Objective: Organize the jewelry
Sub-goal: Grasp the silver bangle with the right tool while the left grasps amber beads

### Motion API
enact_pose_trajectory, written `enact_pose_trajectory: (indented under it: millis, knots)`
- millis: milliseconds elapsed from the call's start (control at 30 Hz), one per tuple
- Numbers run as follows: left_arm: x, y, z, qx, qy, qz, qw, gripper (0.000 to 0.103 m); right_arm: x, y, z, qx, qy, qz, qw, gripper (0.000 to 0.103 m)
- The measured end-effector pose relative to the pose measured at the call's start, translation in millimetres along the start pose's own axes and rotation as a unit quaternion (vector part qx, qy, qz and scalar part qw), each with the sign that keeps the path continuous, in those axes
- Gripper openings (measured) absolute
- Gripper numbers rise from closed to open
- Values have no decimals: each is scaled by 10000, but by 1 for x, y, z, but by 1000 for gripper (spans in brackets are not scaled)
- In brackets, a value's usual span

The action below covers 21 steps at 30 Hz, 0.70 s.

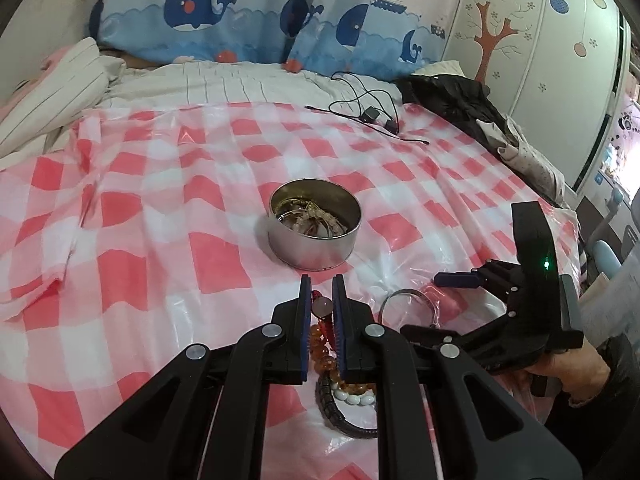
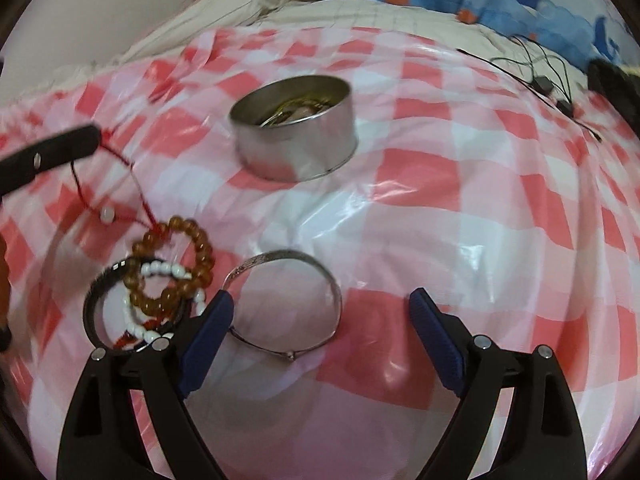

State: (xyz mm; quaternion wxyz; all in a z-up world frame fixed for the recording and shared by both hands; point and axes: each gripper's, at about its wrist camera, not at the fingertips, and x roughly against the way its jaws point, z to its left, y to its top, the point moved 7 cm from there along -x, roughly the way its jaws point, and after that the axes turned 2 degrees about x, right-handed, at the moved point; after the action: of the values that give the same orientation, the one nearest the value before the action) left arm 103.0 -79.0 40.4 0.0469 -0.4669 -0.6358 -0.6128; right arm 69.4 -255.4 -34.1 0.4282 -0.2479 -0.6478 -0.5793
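A round metal tin (image 1: pixel 315 226) holding several pieces of jewelry sits on the pink checked plastic sheet (image 1: pixel 160 240); it also shows in the right wrist view (image 2: pixel 294 128). My left gripper (image 1: pixel 322 304) is shut on a red cord with a pale bead (image 1: pixel 322 305), lifted over an amber bead bracelet (image 1: pixel 320 350), a white bead bracelet (image 1: pixel 354 397) and a black bangle (image 1: pixel 332 408). My right gripper (image 2: pixel 320 304) is open, just above a silver bangle (image 2: pixel 280 268) that lies flat. The red cord (image 2: pixel 128 184) hangs from the left gripper's finger (image 2: pixel 52 152) to the amber bracelet (image 2: pixel 176 264).
A black cable with adapters (image 1: pixel 372 114) lies at the far side of the sheet. Dark clothing (image 1: pixel 460 96) is piled at the far right. Striped bedding (image 1: pixel 60 92) and whale-print pillows (image 1: pixel 208 8) lie beyond.
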Motion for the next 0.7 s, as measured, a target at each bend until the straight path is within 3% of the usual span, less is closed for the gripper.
enact_pose_trajectory:
  millis: [300,533,567,633,700]
  knots:
    - [1,0,3,-4,50,-25,10000,9,6,-2,7,4,383,-58,9992,89]
    - [0,-1,2,-53,55,21,10000,9,-4,-6,17,345,199,80,9992,88]
    - [0,-1,2,-48,57,20,10000,9,-4,-7,16,332,220,67,9992,87]
    - [0,-1,1,-47,59,19,10000,9,-1,-6,15,271,339,48,9990,66]
    - [0,-1,2,-50,57,24,10000,9,-1,-6,14,206,398,41,9990,64]
